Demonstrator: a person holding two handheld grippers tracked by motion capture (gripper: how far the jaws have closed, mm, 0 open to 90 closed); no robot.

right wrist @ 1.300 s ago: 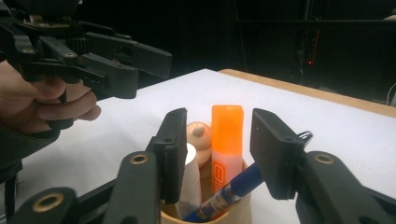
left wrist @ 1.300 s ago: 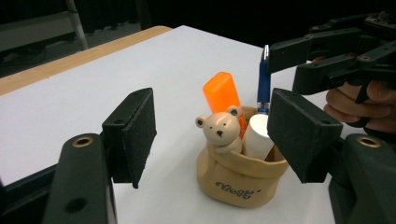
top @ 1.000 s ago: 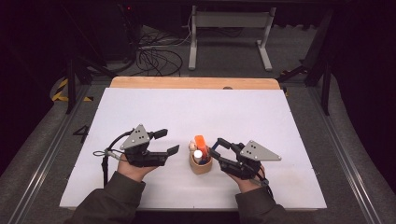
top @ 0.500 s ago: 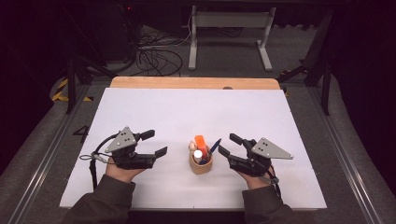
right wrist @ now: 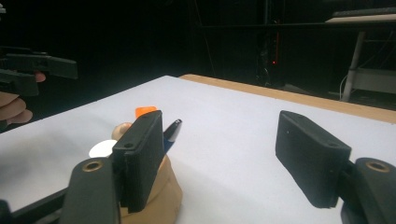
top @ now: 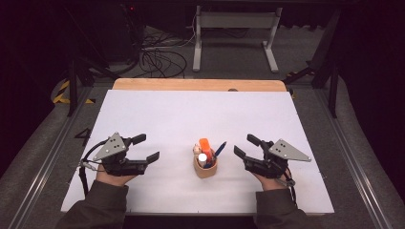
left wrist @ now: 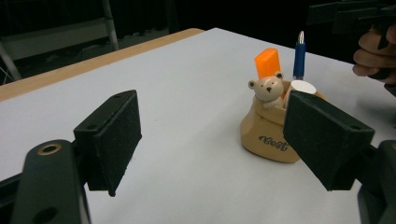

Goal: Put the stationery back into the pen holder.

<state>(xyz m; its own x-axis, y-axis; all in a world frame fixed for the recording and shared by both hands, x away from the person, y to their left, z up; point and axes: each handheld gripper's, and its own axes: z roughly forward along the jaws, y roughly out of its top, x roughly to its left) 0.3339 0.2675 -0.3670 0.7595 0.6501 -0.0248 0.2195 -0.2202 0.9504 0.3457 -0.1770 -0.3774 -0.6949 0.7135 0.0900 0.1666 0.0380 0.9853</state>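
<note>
A tan bear-shaped pen holder [top: 205, 167] [left wrist: 268, 137] [right wrist: 156, 198] stands near the front middle of the white table sheet [top: 191, 119]. In it are an orange marker [top: 205, 144] [left wrist: 267, 62], a blue pen [top: 219, 149] [left wrist: 299, 53] and a white-capped stick [top: 203, 157] [left wrist: 303, 87]. My left gripper [top: 145, 148] [left wrist: 212, 140] is open, well to the left of the holder. My right gripper [top: 245, 145] [right wrist: 231, 158] is open to the holder's right. Neither one touches it.
A wooden strip [top: 198, 85] edges the far side of the sheet. Beyond it lie tangled cables [top: 160, 59] and a metal stand [top: 234, 28] on the floor. Metal rails [top: 356, 162] run along both sides of the table.
Both grippers have drawn outward from the holder, left one leftward, right one rightward. The right gripper, close against the holder a second ago, now stands apart from it.
</note>
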